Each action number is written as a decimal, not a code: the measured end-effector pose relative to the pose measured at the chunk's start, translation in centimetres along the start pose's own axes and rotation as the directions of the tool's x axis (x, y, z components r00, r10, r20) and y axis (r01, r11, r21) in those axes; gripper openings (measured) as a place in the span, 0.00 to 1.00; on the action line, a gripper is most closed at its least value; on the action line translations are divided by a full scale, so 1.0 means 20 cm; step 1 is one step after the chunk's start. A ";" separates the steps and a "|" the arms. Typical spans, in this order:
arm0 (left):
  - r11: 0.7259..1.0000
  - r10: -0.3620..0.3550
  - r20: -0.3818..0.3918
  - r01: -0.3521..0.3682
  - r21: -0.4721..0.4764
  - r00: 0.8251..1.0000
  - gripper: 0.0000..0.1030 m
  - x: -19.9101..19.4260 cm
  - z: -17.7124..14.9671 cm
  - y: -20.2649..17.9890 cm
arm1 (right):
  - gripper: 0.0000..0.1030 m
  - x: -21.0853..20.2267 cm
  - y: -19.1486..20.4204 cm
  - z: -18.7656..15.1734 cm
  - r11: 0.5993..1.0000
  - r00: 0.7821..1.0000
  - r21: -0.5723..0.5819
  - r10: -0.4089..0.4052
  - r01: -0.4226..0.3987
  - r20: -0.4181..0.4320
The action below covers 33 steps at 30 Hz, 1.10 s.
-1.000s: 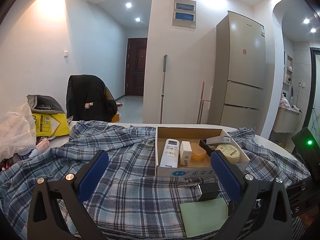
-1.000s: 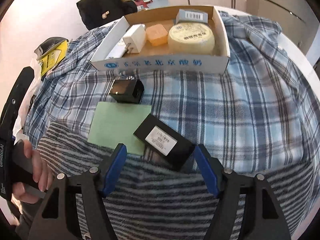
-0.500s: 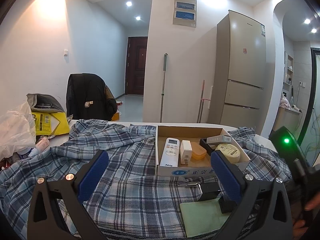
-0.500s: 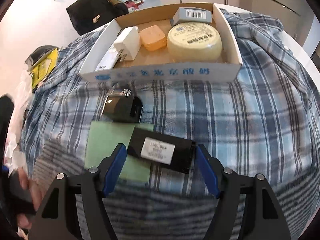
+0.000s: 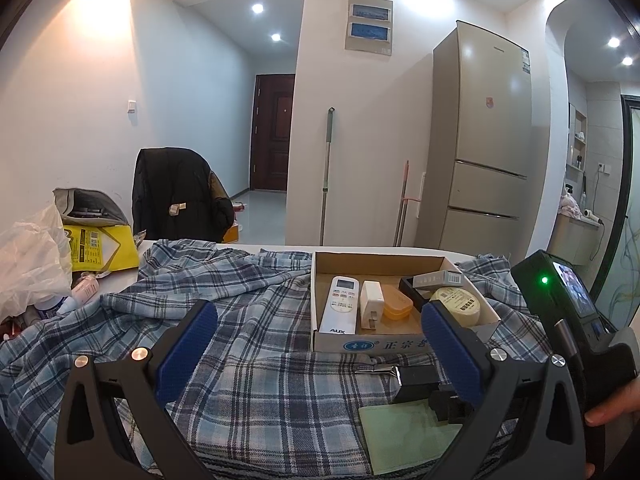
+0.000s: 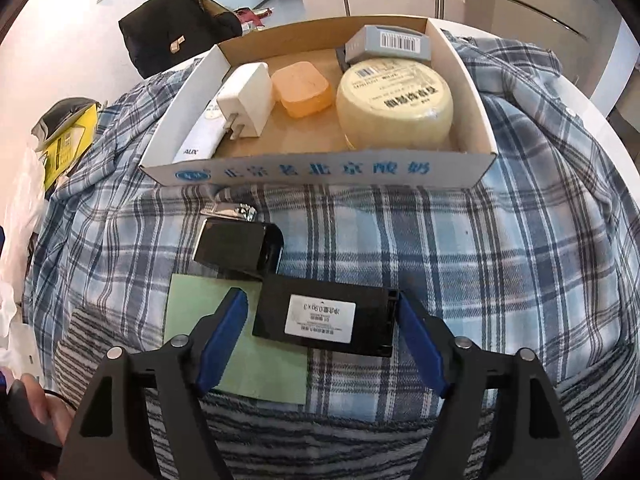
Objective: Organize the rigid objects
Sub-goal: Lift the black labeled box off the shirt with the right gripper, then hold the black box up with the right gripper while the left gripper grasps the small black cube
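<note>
A flat black box with a white label [image 6: 324, 316] lies on the plaid cloth, partly over a green card [image 6: 236, 344]. My right gripper [image 6: 320, 320] is open and straddles this box, one blue finger on each side. A smaller black box [image 6: 238, 250] and a metal nail clipper [image 6: 232, 210] lie just beyond. The cardboard tray [image 6: 320, 168] holds a white remote, a white charger [image 6: 248, 100], an orange case [image 6: 306, 88], a round yellow tin [image 6: 394, 102] and a grey packet. My left gripper [image 5: 316, 344] is open and empty, above the cloth to the left of the tray [image 5: 360, 346].
A plaid shirt [image 5: 240, 320] covers the round table. A yellow bag [image 5: 96, 244], a white plastic bag [image 5: 28, 256] and small bottles sit at the left edge. A chair with a black jacket [image 5: 176, 196] stands behind. The right gripper's body [image 5: 572, 320] shows at right.
My right gripper has moved forward and turned, so the black labelled box now lies squarely between its fingers. The left gripper has stayed still.
</note>
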<state>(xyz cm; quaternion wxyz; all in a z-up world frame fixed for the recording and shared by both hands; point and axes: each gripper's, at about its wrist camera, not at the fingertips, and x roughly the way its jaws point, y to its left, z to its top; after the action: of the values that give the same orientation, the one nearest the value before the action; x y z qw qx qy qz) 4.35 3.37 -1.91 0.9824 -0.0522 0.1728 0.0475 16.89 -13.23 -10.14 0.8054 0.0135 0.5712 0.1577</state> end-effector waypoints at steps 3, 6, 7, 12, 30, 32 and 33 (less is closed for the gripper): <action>1.000 0.001 -0.001 -0.001 -0.006 1.000 1.00 0.00 0.00 0.00 | 0.73 0.01 0.01 0.00 0.998 1.000 -0.057 -0.017 0.016 -0.010; 1.000 0.001 -0.001 -0.001 -0.002 1.000 1.00 0.00 0.00 0.00 | 0.72 0.02 0.03 -0.02 0.995 0.999 -0.092 -0.042 0.041 -0.002; 1.000 0.001 -0.001 -0.001 -0.003 1.000 1.00 0.00 0.01 0.00 | 0.67 0.01 0.02 -0.02 0.994 0.999 -0.102 -0.045 0.045 0.001; 1.000 0.001 -0.003 -0.001 -0.008 1.000 1.00 0.00 0.00 0.00 | 0.66 -0.04 -0.03 -0.03 0.990 0.999 -0.132 -0.044 0.046 0.018; 0.992 -0.038 -0.088 0.048 0.120 0.995 1.00 0.07 0.07 -0.14 | 0.67 -0.45 -0.32 0.02 0.986 0.871 -0.135 -0.020 0.099 0.491; 0.989 -0.045 -0.146 0.064 0.132 0.988 1.00 0.11 0.08 -0.17 | 0.67 -0.42 -0.35 0.01 0.989 0.858 -0.120 -0.016 0.091 0.514; 0.989 -0.040 -0.173 0.064 0.136 0.984 1.00 0.12 0.08 -0.18 | 0.67 -0.40 -0.36 0.00 0.990 0.857 -0.112 -0.020 0.090 0.515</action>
<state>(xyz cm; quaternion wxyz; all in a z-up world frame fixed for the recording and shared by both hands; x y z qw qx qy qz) 7.58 0.26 -0.91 0.9662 0.0092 0.2575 0.0047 16.26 -22.14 -4.22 0.9315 -0.0147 0.3250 0.1629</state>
